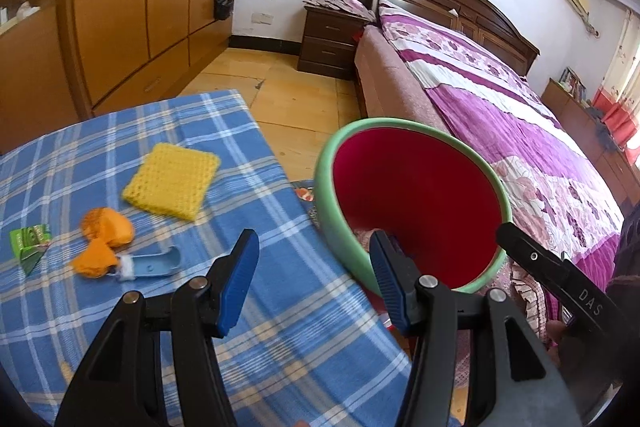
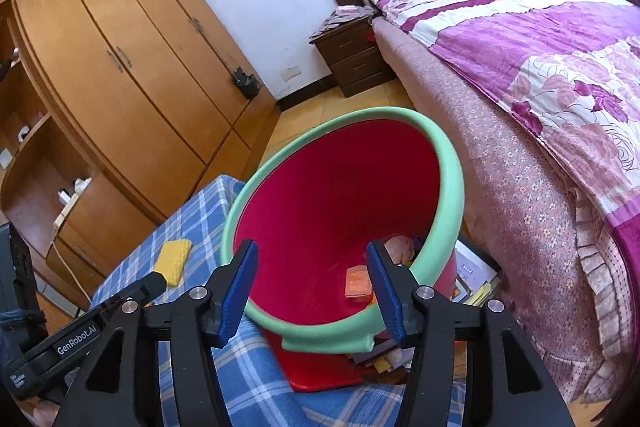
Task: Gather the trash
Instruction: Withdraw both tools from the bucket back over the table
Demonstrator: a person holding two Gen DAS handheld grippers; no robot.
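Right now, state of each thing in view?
left gripper: open, nothing between its pads
right gripper: open, empty, over the bin mouth
trash bin: tilted, some scraps inside
orange peels: on the checked cloth
green wrapper: torn open, on the cloth
wardrobe doors: shut

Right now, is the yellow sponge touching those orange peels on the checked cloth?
Apart. The left wrist view shows the yellow sponge lying beyond the orange peels, with a strip of blue checked cloth plainly visible between them.
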